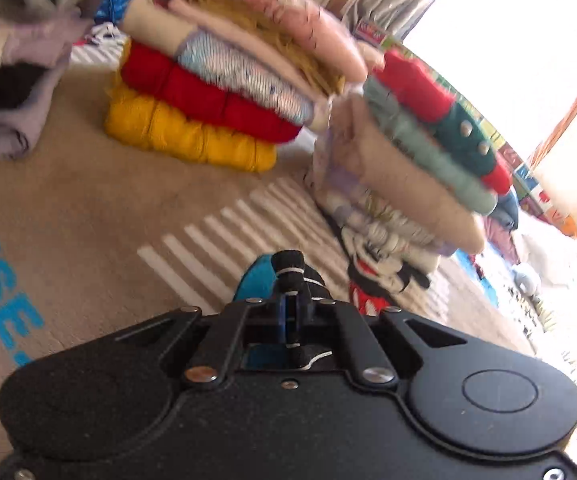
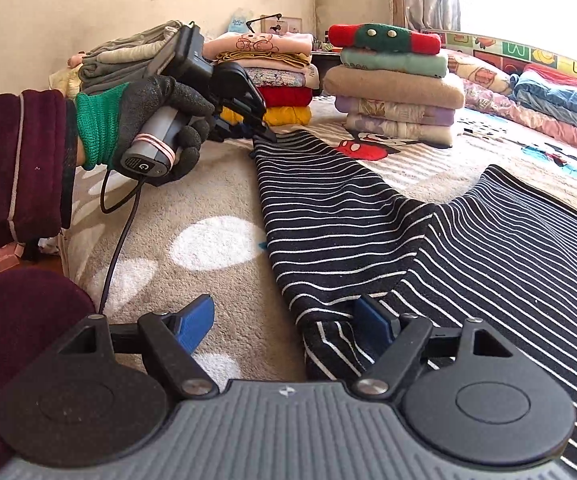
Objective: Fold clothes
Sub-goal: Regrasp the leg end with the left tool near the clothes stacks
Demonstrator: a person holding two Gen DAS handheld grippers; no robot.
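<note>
Leftward, gloved left hand (image 2: 148, 120) level, fingers clamped on striped sleeve (image 2: 328, 208); right fingers apart.

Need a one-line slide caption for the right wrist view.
Left gripper pinches the striped garment's sleeve end; right gripper open at its near end.

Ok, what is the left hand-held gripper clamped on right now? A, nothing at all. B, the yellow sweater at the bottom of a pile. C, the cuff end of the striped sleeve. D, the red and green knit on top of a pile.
C: the left hand-held gripper pinches the far end of the striped sleeve, with striped fabric between its fingers in the left wrist view.
</note>
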